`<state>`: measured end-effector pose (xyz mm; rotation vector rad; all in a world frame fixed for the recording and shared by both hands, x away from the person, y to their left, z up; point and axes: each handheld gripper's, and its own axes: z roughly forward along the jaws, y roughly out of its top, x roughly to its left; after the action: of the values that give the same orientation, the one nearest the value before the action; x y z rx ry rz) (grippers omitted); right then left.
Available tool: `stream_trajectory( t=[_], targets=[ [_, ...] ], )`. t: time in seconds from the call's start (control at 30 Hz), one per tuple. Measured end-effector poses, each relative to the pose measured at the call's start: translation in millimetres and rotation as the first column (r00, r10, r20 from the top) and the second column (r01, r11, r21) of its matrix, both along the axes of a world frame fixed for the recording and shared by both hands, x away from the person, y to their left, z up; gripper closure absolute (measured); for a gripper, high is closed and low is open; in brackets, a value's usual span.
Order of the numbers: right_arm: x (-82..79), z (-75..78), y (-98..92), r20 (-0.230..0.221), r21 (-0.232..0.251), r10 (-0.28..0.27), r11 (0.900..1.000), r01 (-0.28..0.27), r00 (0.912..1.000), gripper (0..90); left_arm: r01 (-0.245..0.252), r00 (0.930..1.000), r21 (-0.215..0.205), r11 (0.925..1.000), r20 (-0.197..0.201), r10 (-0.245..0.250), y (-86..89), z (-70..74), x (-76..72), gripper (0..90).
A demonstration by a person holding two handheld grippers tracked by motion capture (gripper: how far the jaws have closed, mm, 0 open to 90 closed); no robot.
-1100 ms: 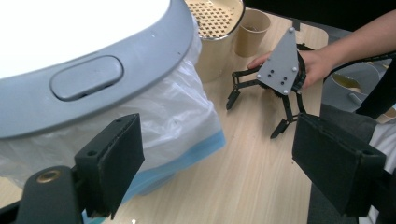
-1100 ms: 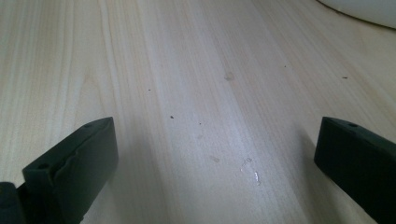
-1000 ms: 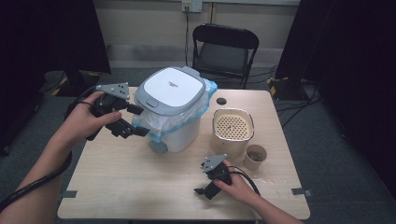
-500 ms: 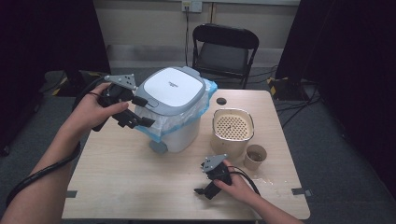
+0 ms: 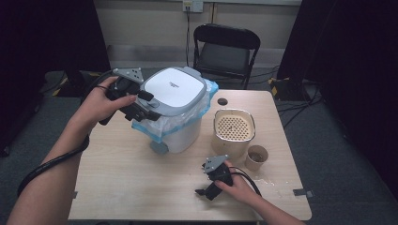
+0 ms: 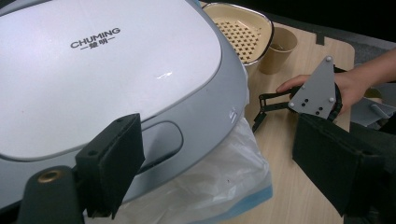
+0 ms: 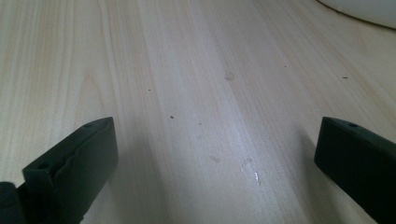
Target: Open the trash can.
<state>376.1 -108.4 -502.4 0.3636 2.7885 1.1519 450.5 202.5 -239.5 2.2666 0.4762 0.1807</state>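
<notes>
As I swing left claw [image 5: 151, 107] in from the side, bin lid [image 5: 174, 90] now sits right at its tips, jaws spread, gripping nothing. Right claw [image 5: 202, 188] idle, wide, flat on desk [image 5: 131, 187]. Lid grab likely next.

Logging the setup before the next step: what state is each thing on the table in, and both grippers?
Bin lid: shut.
Liner bag: fitted, draped over the bin's rim.
Cream pot: upright, perforated insert seated inside.
Paper cup: upright, uncovered.
Left gripper: open, at the lid's edge.
Right gripper: open, low over the table.
</notes>
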Motion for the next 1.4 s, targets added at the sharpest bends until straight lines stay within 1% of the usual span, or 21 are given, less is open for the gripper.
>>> stream_trajectory(
  t=[0.03,0.1,0.13,0.2,0.37,0.4,0.5,0.6,0.67,0.73,0.77,0.8,0.87,0.9,0.93,1.0,1.03,1.07,1.17,1.4],
  targets=[
    [0.0,0.0,0.0,0.000,0.000,0.000,1.000,0.000,1.0000,0.0,0.005,1.0000,0.011,0.9999,0.003,-0.005,-0.1,0.1,1.2,16.3],
    [0.0,0.0,0.0,0.000,0.000,0.000,1.000,0.000,1.0000,0.0,0.010,1.0000,0.009,0.9999,0.001,-0.010,-1.6,-1.8,2.7,16.3],
    [0.0,0.1,-0.1,0.000,0.000,0.001,1.000,-0.001,1.0000,0.0,0.000,1.0000,0.002,1.0000,-0.003,0.001,-2.8,-3.4,2.7,16.4],
    [0.0,0.0,0.0,0.000,-0.001,0.000,1.000,0.000,1.0000,0.0,0.006,1.0000,0.014,0.9999,-0.002,-0.006,-3.8,-5.2,4.0,16.4],
    [0.1,0.0,-0.1,0.001,0.000,0.001,1.000,-0.001,1.0000,0.0,0.005,1.0000,0.012,0.9999,-0.006,-0.005,-5.3,-8.7,5.7,15.7],
    [0.0,0.0,0.0,0.001,0.000,0.000,1.000,0.000,1.0000,0.0,-0.001,0.9999,0.003,1.0000,-0.011,0.001,-4.9,-8.9,6.4,15.8],
    [0.0,0.0,0.0,0.001,0.000,0.000,1.000,0.000,1.0000,0.0,-0.004,1.0000,0.021,0.9998,0.000,0.004,-4.5,-8.7,7.1,15.8],
    [-0.1,0.0,0.0,-0.001,0.000,-0.001,1.000,0.001,1.0000,0.0,-0.005,1.0000,0.028,0.9996,0.007,0.005,-6.2,-9.0,6.1,15.3],
    [-0.1,0.0,0.0,0.000,0.000,-0.001,1.000,0.001,1.0000,0.0,0.000,1.0000,0.030,0.9996,0.008,-0.001,-5.4,-9.1,6.6,15.3],
    [0.0,0.0,0.0,0.000,0.000,-0.001,1.000,0.001,1.0000,0.0,-0.006,1.0000,0.019,0.9998,0.006,0.006,-5.1,-9.9,6.1,15.3],
    [-0.1,0.0,0.0,-0.001,0.000,-0.001,1.000,0.001,1.0000,0.0,-0.004,1.0000,0.024,0.9997,0.008,0.004,-5.0,-10.1,6.0,15.3],
    [0.0,0.0,0.0,0.000,0.000,-0.001,1.000,0.001,1.0000,0.0,0.002,0.9999,0.042,0.9991,0.015,-0.003,-4.9,-9.4,5.9,15.3],
    [-0.1,0.0,0.0,0.000,0.000,-0.001,1.000,0.001,1.0000,0.0,-0.013,0.9999,0.024,0.9996,0.010,0.013,-5.6,-10.3,5.3,15.3],
    [-0.1,0.0,0.0,0.000,0.000,-0.001,1.000,0.001,1.0000,0.0,-0.016,0.9998,0.023,0.9996,0.009,0.016,-5.6,-10.3,5.0,15.3],
    [0.0,0.0,0.0,0.000,0.000,0.000,1.000,0.000,1.0000,0.0,-0.010,0.9998,0.033,0.9994,0.017,0.009,-5.4,-10.1,5.1,15.3],
    [0.0,0.1,-0.1,0.000,0.000,0.000,1.000,0.000,1.0000,0.0,-0.016,0.9998,0.029,0.9995,0.015,0.016,-6.3,-10.5,4.2,15.3],
    [-0.1,0.0,0.0,0.000,0.000,-0.001,1.000,0.001,1.0000,0.0,-0.008,0.9997,0.050,0.9987,0.025,0.007,-6.5,-9.8,4.4,15.3],
    [-0.1,0.0,0.0,-0.001,0.000,-0.001,1.000,0.001,1.0000,0.0,-0.016,0.9996,0.041,0.9990,0.022,0.015,-7.4,-10.2,3.7,15.2],
    [-0.1,0.0,0.0,-0.001,0.000,-0.001,1.000,0.001,1.0000,0.0,-0.014,0.9996,0.047,0.9988,0.026,0.013,-7.2,-10.1,3.7,15.1],
    [0.0,0.0,0.0,0.000,0.000,0.000,1.000,0.000,1.0000,0.0,-0.015,0.9995,0.018,0.9997,0.028,0.015,-4.5,-13.1,2.4,15.0]
  ],
)
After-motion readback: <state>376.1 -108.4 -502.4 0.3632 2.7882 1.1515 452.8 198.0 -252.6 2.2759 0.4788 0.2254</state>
